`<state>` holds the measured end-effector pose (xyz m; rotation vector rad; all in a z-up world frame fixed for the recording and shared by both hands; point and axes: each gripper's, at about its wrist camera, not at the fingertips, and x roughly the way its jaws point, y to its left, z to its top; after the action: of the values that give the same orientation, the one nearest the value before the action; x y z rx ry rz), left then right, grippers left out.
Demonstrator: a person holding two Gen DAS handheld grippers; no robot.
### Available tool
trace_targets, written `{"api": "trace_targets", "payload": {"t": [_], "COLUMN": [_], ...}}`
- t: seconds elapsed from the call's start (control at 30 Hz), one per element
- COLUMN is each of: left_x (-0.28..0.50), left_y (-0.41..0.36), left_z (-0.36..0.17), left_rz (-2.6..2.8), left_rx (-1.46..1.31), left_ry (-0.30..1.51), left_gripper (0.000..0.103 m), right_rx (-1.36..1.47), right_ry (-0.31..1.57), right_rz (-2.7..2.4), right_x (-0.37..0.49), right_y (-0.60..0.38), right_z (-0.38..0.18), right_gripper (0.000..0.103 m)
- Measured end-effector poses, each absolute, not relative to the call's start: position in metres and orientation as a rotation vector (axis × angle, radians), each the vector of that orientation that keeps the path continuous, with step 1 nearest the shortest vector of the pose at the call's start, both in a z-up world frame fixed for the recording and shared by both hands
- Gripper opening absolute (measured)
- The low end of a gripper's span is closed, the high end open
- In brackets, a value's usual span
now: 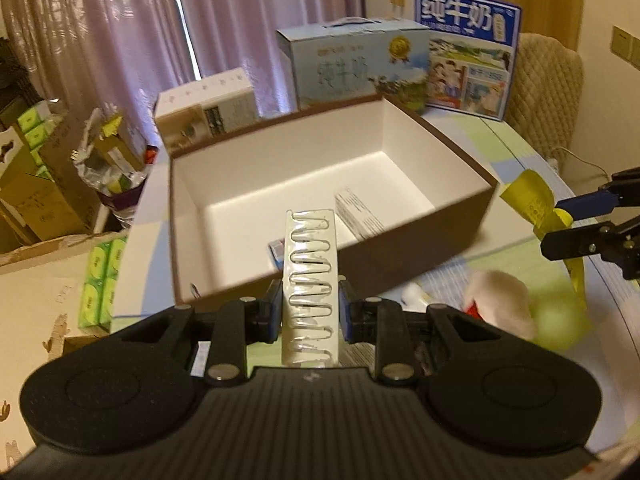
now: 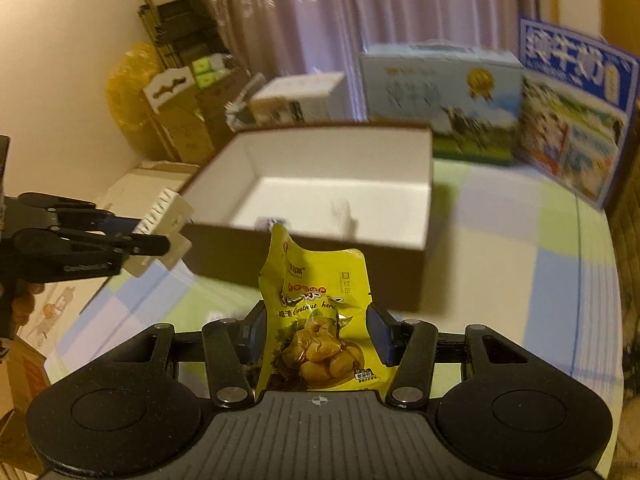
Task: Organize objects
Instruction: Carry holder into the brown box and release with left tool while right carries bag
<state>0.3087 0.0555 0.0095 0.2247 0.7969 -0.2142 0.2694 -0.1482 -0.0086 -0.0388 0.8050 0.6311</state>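
A brown box with a white inside stands open on the table ahead of both grippers. My left gripper is shut on a white blister strip of clear vials, held upright before the box's near wall; the strip and left gripper also show at the left of the right wrist view. My right gripper is shut on a yellow-green snack packet, raised in front of the box. The right gripper with the packet appears at the right edge. A white carton and a small blue-white pack lie inside the box.
Blue milk cartons and a white carton stand behind the box. A blurred white-and-red soft thing and a green ball lie on the checked tablecloth. Cardboard boxes and green packs crowd the left.
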Motion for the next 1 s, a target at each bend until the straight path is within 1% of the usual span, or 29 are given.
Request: {"api": "trace_targets", "payload": {"t": [0.23, 0.43, 0.77, 1.0], "left_x": [0.343, 0.385, 0.437, 0.459], "left_y": [0.068, 0.078, 0.088, 0.086], "left_z": [0.021, 0.018, -0.006, -0.041], "left_rz": [-0.139, -0.077, -0.039, -0.028], "left_rx": [0.214, 0.205, 0.171, 0.174], "left_ry": [0.77, 0.787, 0.876, 0.988], "left_gripper": [0.024, 0.024, 0.024, 0.024], "right_rx": [-0.053, -0.06, -0.06, -0.067], "right_ry": [0.761, 0.753, 0.79, 0.867], "right_rz": [0.656, 0.619, 0.54, 0.495], "right_x": [0.305, 0.347, 0.399, 0.422], "right_y": [-0.123, -0.108, -0.1, -0.096], "right_z": [0.002, 0.001, -0.014, -0.043], "right_gripper": [0.049, 0.049, 0.049, 0.049]}}
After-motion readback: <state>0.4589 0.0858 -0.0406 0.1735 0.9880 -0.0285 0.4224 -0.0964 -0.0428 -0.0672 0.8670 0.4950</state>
